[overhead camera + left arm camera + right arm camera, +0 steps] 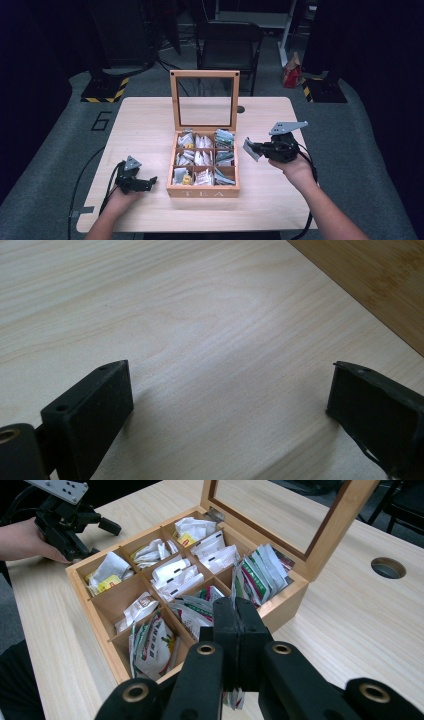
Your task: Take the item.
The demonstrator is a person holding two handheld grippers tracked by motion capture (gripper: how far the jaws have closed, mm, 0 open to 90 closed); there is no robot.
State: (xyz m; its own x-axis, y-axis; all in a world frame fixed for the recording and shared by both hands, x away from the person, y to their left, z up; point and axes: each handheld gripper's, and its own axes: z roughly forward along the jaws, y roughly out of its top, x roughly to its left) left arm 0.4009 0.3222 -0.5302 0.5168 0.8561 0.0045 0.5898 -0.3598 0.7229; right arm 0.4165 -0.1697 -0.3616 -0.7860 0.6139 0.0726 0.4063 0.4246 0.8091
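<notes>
- Tea box (202, 191) sits mid-table (150, 120), lid (204, 100) propped upright at its 12 o'clock edge; nine compartments, packets in most.
- We see the right gripper (251, 148) at the box's 3 o'clock, raised off the table, jaws clamped on a tea packet (250, 149). In the right gripper view the jaws (235, 625) meet, the packet's edge (234, 700) poking out below.
- We see the left gripper (150, 182) at the box's 8 o'clock, low over the table, jaws wide apart with bare wood (210, 355) between them.
- Left gripper lies near the box, not touching.
</notes>
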